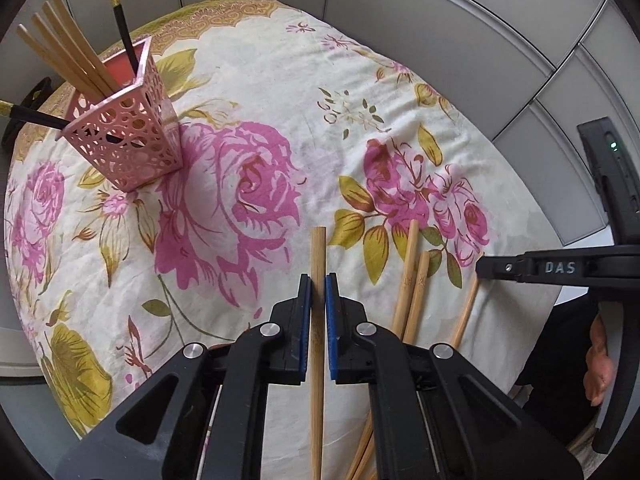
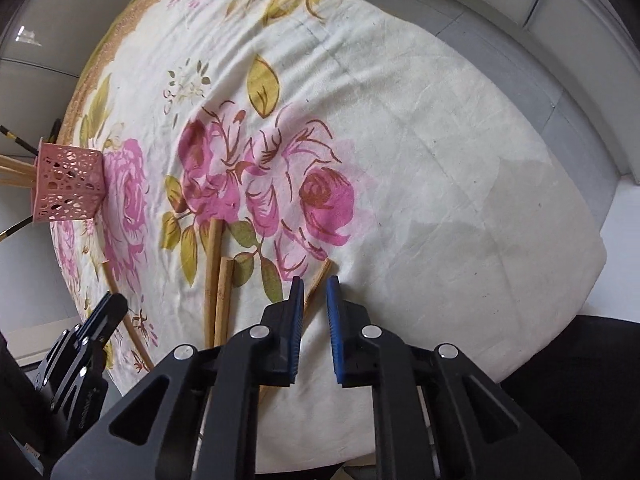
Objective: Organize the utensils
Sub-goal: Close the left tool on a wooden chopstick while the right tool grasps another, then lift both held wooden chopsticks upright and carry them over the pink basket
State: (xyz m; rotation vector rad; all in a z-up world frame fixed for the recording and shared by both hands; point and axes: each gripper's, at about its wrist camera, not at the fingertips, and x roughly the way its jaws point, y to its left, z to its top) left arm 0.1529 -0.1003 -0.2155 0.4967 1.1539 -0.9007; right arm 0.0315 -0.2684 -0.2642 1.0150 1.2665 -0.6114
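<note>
The left gripper (image 1: 318, 280) had its two blue-padded fingers closed on a bamboo chopstick (image 1: 318, 256), which ran straight between the pads and stuck out a short way beyond the fingertips. Ahead of those fingers and off to their left stood a pink holder (image 1: 128, 140) with a pierced pattern, upright on the flowered cloth (image 1: 280, 100). It held a sheaf of bamboo chopsticks (image 1: 64, 48) leaning left and two black chopsticks (image 1: 122, 24), one nearly upright, the other slanting out over the left corner.

Just to the right of the left fingers lay two loose chopsticks (image 1: 412, 280) side by side on the cloth, with a thinner one (image 1: 466, 308) further right, near the tip of the right gripper (image 1: 496, 268).

In the right wrist view the right gripper (image 2: 314, 284) hovered over the cloth (image 2: 440, 140) with its fingers apart and nothing between them. A thin chopstick (image 2: 318, 286) lay under the left finger, its end showing just ahead of the tip. The pair of chopsticks (image 2: 218, 272) lay left of the fingers, and the holder (image 2: 68, 184) stood far off to the left.
</note>
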